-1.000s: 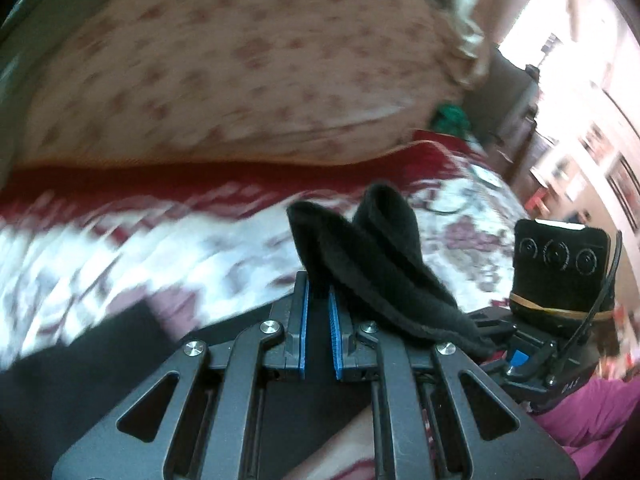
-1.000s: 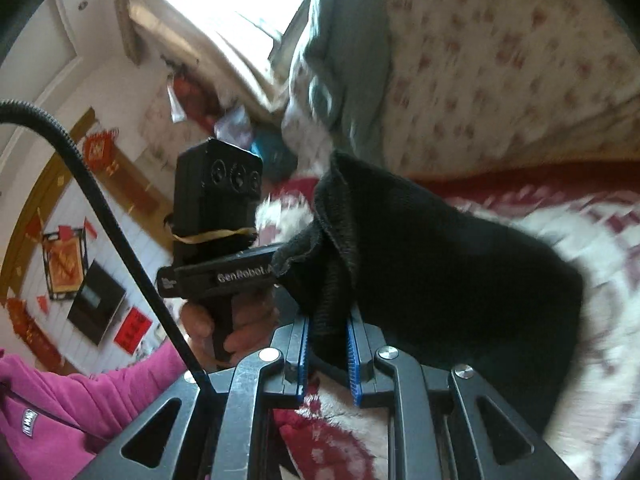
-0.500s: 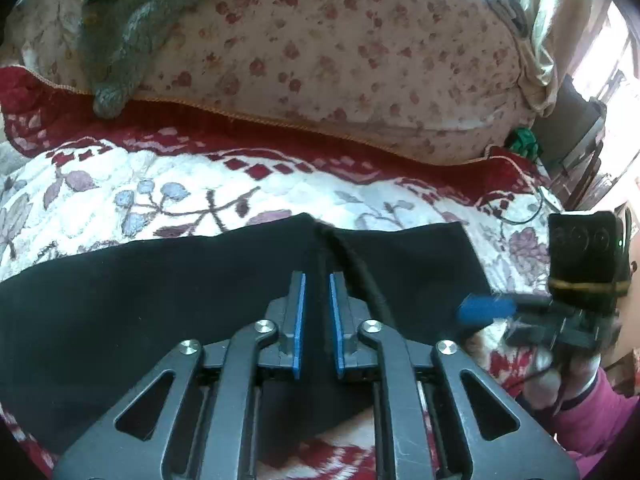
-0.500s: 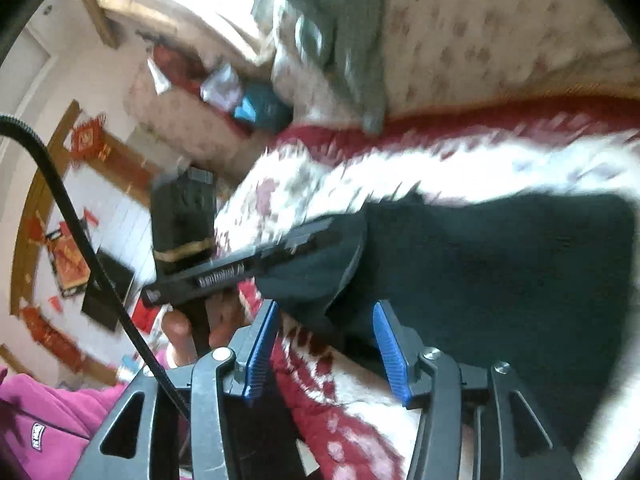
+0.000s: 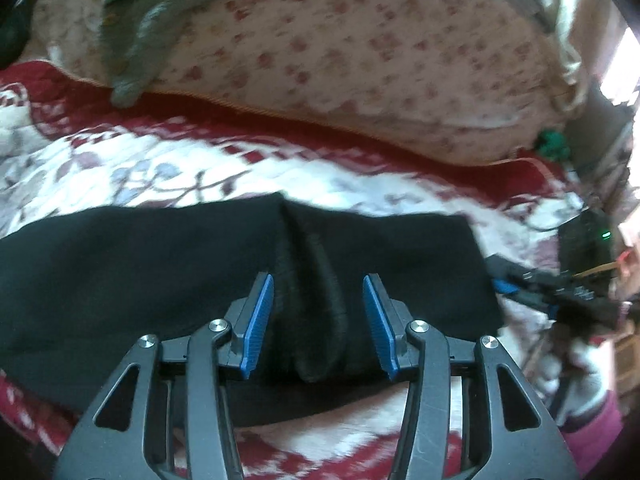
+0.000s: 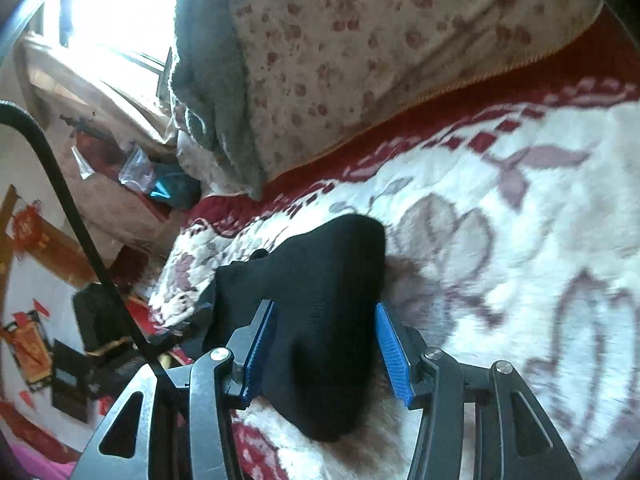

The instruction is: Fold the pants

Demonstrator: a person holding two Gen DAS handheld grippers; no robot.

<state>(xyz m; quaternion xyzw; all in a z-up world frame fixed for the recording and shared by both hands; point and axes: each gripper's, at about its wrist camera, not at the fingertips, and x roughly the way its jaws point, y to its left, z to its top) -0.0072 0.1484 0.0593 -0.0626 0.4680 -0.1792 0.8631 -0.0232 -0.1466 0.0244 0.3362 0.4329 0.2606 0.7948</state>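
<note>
The black pants lie folded across the flowered bedspread, in front of the rose-print quilt. The left hand-held gripper has just been opening; its jaws stand spread, a raised ridge of pants cloth between them but not pinched. The right hand-held gripper has also just been opening, spread about a humped pants end.

The likely trouble: a blue pad snags the fleecy cloth as a gripper draws away and drags the fold open; the upright ridge may also slump crooked.

The bed is soft and uneven. Behind the quilt, a grey-green blanket and a bright window.
</note>
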